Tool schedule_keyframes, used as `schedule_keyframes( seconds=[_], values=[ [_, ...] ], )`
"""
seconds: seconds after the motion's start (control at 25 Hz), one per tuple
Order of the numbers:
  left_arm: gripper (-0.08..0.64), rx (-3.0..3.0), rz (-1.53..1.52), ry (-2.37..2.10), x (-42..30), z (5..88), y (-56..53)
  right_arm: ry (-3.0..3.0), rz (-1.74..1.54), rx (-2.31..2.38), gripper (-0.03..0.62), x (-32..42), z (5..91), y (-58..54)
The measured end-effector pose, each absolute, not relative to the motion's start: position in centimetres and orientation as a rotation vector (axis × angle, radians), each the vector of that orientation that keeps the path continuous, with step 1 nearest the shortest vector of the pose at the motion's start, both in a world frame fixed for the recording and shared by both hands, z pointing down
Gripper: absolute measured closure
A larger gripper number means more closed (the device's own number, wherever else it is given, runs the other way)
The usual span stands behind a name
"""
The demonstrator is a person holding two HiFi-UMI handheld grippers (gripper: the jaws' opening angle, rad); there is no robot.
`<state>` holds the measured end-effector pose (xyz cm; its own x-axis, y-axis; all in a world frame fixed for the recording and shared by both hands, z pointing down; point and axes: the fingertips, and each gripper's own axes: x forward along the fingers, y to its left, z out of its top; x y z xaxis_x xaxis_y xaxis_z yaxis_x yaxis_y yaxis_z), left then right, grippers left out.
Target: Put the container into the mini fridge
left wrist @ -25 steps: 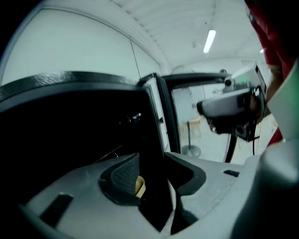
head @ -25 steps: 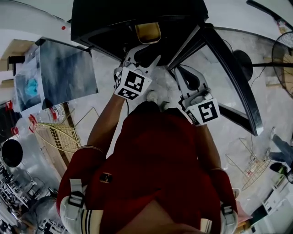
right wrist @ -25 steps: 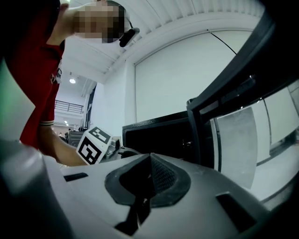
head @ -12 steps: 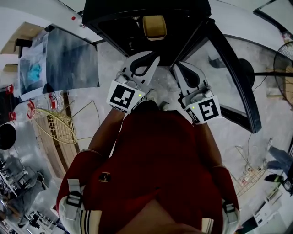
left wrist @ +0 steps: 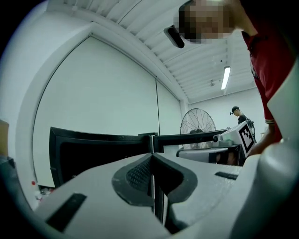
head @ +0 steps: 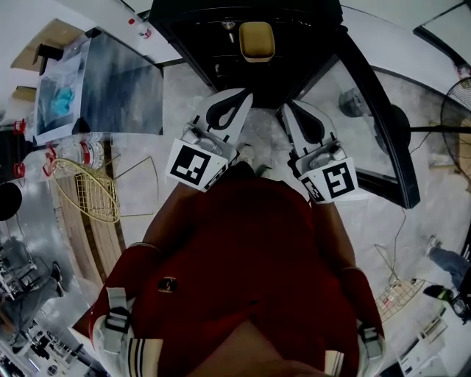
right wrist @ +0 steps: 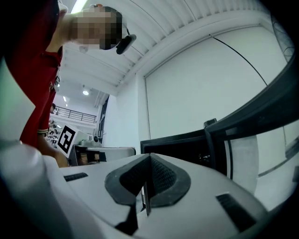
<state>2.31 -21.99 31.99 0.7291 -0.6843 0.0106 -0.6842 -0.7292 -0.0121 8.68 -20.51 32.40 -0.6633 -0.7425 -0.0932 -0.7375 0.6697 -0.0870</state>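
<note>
The yellow container [head: 257, 40] sits inside the black mini fridge [head: 221, 22], at the top of the head view. The fridge's glass door [head: 375, 125] hangs swung out to the right. Both grippers are held a little back from the fridge opening, above the floor. My left gripper [head: 245, 96] is shut with nothing between its pads [left wrist: 140, 172]. My right gripper [head: 288, 107] is also shut and empty, its pads [right wrist: 159, 177] meeting. The left gripper view shows the fridge's dark frame [left wrist: 93, 158] beyond the jaws. In the right gripper view the fridge [right wrist: 182, 144] and its door edge [right wrist: 261, 116] lie ahead.
A standing fan [head: 456, 103] is at the right, behind the door. A yellow wire basket [head: 85, 195], water bottles [head: 81, 151] and a grey panel [head: 118, 88] lie to the left. Another wire basket [head: 397, 294] sits at lower right. A person [left wrist: 238, 114] stands far off.
The left gripper's jaws have gone from open to shut, and it has drawn back from the fridge. The container stays inside. The right gripper has hardly moved.
</note>
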Motion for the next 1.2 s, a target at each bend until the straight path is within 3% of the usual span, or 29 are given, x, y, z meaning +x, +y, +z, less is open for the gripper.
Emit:
schedule_keyframes(
  seconds=[1.2],
  values=[
    [0.554,-2.860,0.062,1.191,1.5,30.0,-15.9,2.782,-0.005,-1.175,0.594,8.5,31.3,-15.3]
  ],
)
